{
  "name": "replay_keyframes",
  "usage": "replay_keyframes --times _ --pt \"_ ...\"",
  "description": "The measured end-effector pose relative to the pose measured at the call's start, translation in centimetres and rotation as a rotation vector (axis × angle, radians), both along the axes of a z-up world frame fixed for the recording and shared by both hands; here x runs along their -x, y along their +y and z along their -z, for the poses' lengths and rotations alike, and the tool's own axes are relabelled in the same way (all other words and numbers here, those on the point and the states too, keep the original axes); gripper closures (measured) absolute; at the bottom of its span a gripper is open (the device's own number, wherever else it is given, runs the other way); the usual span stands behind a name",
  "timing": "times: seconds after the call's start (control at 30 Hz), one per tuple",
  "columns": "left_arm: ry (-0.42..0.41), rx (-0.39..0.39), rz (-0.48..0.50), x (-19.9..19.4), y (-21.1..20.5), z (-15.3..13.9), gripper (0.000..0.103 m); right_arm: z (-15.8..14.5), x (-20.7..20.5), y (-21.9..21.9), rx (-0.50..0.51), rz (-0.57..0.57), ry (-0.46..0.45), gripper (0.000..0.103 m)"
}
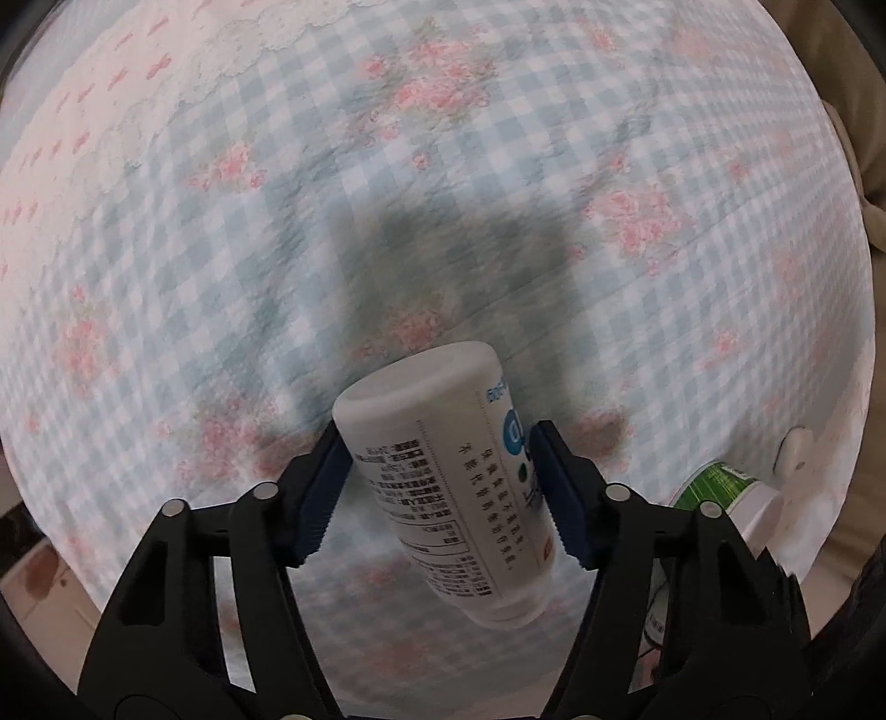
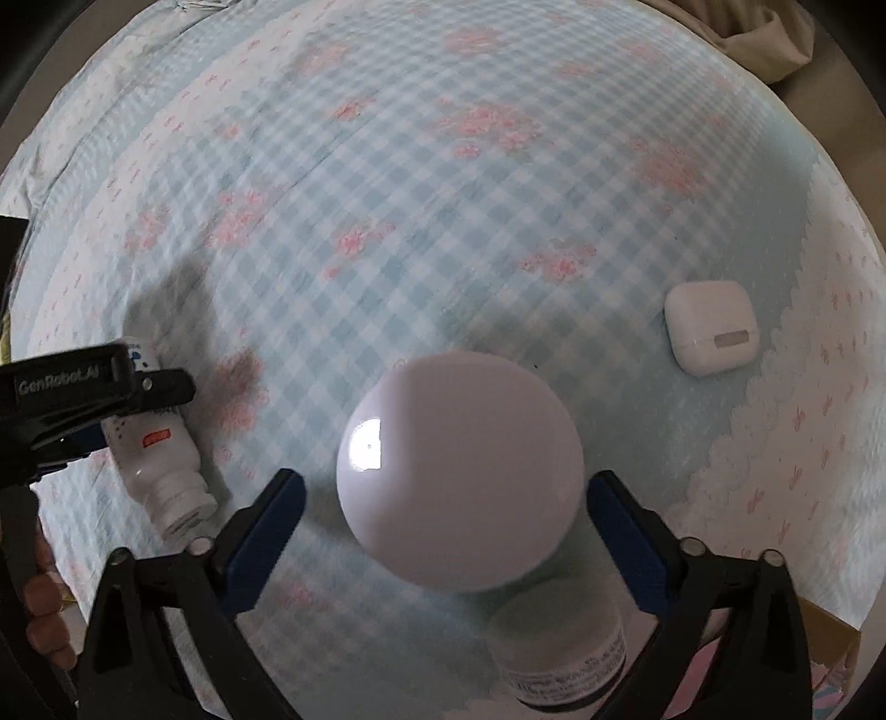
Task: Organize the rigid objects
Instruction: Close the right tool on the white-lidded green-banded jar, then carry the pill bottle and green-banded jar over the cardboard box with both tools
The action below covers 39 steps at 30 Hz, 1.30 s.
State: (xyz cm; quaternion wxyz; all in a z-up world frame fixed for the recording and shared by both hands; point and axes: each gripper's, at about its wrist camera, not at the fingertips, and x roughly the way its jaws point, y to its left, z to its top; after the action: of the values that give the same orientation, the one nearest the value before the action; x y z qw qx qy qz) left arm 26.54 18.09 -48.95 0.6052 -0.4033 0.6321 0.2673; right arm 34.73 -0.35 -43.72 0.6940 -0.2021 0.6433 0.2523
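My left gripper [image 1: 437, 487] is shut on a white bottle [image 1: 443, 476] with printed text, held tilted above the checked bedsheet [image 1: 443, 194]. The same bottle [image 2: 158, 459] shows in the right wrist view, with the left gripper [image 2: 94, 399] around it. My right gripper [image 2: 443, 531] is open, its blue pads either side of a white light bulb [image 2: 459, 465] whose base points toward the camera. The pads do not touch the bulb. A white earbud case [image 2: 711, 332] lies on the sheet to the right.
A green and white bottle [image 1: 725, 493] lies at the lower right in the left wrist view, near a small white object [image 1: 794, 448]. Beige fabric [image 2: 764, 39] lies at the far right edge of the bed. The floor [image 1: 33, 576] shows at lower left.
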Motion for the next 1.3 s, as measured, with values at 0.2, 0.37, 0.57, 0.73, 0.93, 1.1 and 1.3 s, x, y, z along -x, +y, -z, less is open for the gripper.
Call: replay_keyframes --times 0.2,0.37,0.57,0.73,0.93,1.1,1.3 --pt "-0.039 0.022 0.029 -0.1 1.0 -0.6 0.046 0.9 0.1 0.7 0.029 -0.012 -0.006 0.037" --pt "-0.074 0.023 0.040 0.5 1.2 -1.7 0.048 1.0 -0.1 0.3 0.030 -0.010 -0.001 0.037" --pt "-0.130 -0.009 0.105 0.9 0.8 -4.4 0.052 0.4 -0.7 -0.3 0.009 0.020 0.019 0.037" --pt "-0.173 -0.044 0.169 0.0 0.2 -6.5 0.054 -1.1 -0.3 -1.2 -0.012 0.053 0.017 0.037" --pt "-0.232 -0.078 0.229 -0.6 -0.9 -9.4 0.056 -3.8 0.2 -2.2 -0.044 0.098 -0.009 0.037" --pt "-0.275 -0.108 0.283 0.1 -1.9 -11.6 0.056 -6.4 1.0 -3.7 -0.078 0.147 -0.041 0.037" --pt "-0.343 -0.150 0.372 1.2 -4.4 -15.7 0.056 -9.9 3.2 -6.5 -0.124 0.199 -0.082 0.037"
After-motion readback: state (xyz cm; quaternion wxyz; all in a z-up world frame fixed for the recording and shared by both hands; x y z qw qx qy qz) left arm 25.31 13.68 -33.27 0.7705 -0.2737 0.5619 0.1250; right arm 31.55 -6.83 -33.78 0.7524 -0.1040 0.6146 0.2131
